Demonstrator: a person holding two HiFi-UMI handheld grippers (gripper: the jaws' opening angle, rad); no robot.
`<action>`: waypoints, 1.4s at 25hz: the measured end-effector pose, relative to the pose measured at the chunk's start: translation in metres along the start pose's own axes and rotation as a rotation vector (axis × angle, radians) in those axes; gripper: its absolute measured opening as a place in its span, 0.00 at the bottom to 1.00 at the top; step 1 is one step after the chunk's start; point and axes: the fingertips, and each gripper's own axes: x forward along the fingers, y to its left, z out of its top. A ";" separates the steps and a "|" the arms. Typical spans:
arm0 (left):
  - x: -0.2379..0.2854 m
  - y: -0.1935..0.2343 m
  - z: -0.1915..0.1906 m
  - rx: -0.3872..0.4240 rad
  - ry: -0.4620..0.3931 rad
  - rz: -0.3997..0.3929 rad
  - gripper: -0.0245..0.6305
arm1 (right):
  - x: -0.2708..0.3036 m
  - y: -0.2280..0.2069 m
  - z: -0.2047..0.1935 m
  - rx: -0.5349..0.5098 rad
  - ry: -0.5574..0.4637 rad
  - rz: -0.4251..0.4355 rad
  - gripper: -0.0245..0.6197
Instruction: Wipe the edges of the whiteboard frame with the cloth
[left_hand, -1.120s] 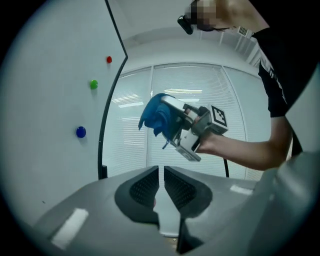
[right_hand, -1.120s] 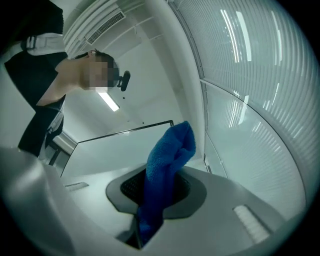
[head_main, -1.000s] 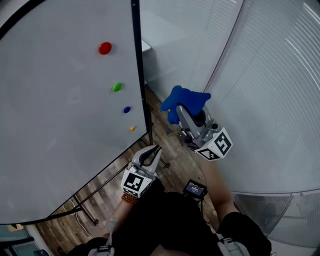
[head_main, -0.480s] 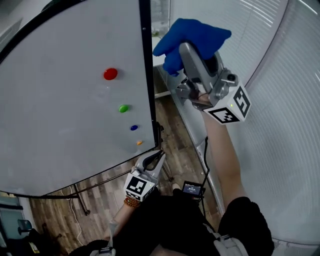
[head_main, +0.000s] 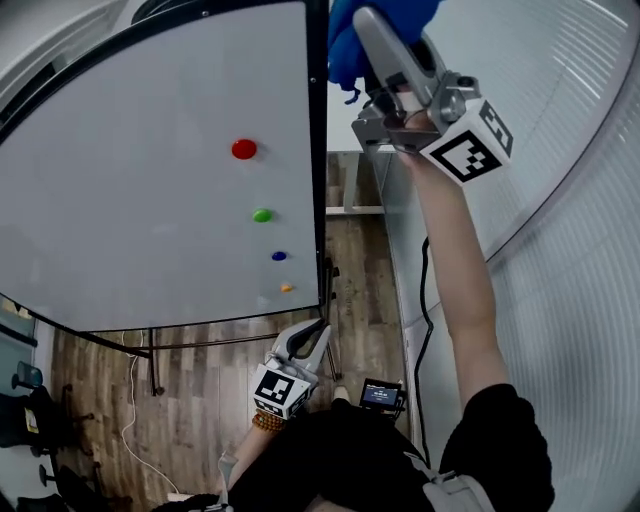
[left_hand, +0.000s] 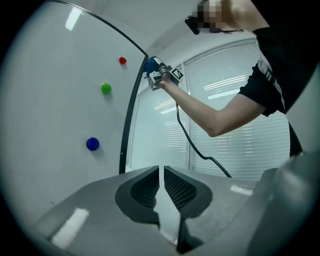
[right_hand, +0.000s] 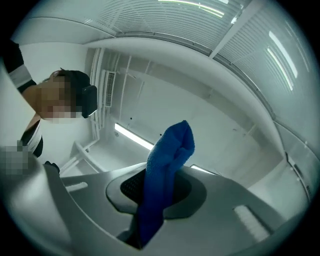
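Head view: blue cloth at the whiteboard frame, far right corner

Your right gripper clamps the blue cloth just beside the frame's right edge; contact is unclear. Your left gripper hangs near you, jaws almost together on nothing. Wiping appears barely begun; the edges remain.

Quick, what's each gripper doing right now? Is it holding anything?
Left gripper: jaws shut, holding nothing.
Right gripper: jaws shut on the blue cloth.
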 end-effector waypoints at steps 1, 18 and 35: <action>-0.001 0.002 0.001 0.000 -0.003 0.009 0.24 | 0.008 0.002 -0.001 0.002 0.005 0.014 0.17; -0.007 0.040 0.011 0.030 -0.018 -0.021 0.23 | 0.034 0.000 -0.001 -0.113 0.059 -0.037 0.17; -0.024 0.061 0.024 0.028 -0.031 -0.034 0.22 | 0.034 0.010 0.001 -0.151 0.038 -0.090 0.17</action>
